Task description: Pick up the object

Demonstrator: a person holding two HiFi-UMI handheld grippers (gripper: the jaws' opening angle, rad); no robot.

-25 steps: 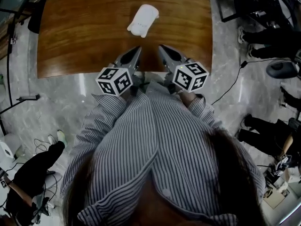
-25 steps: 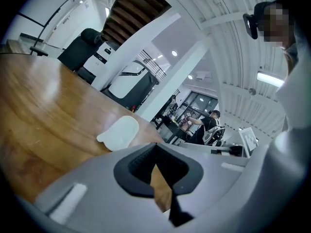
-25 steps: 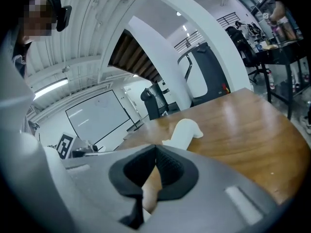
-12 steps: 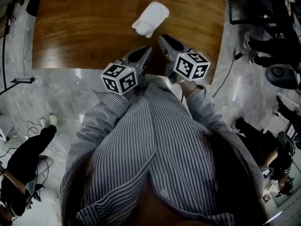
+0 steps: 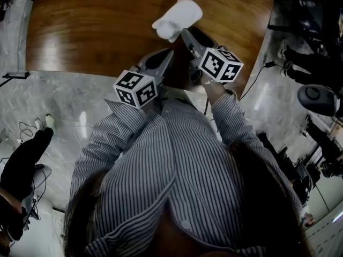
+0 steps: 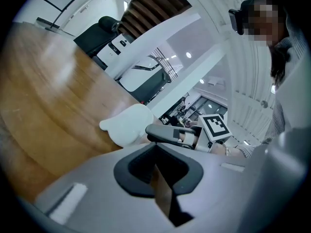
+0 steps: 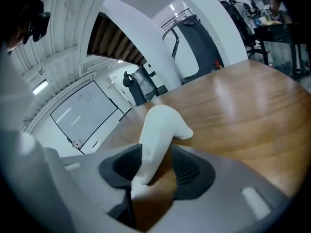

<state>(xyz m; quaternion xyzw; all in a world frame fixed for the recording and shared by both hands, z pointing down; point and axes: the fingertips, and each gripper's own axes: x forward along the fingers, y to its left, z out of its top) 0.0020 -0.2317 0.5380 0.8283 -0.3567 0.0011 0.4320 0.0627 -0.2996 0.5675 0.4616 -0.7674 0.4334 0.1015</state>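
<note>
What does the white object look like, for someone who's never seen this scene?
Find the wooden table; toward its right side the right gripper points in, jaws opening. Between them lies the object: white, smooth, elongated, with a stubby nub at one side, unlike the grey jaws around it.

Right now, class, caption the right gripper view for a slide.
Right gripper, jaws opening, straddles the white object on the wooden table.

head: steeply down over table [image 5: 96, 31] | gripper views: low, close | all share object [image 5: 177, 18]
</note>
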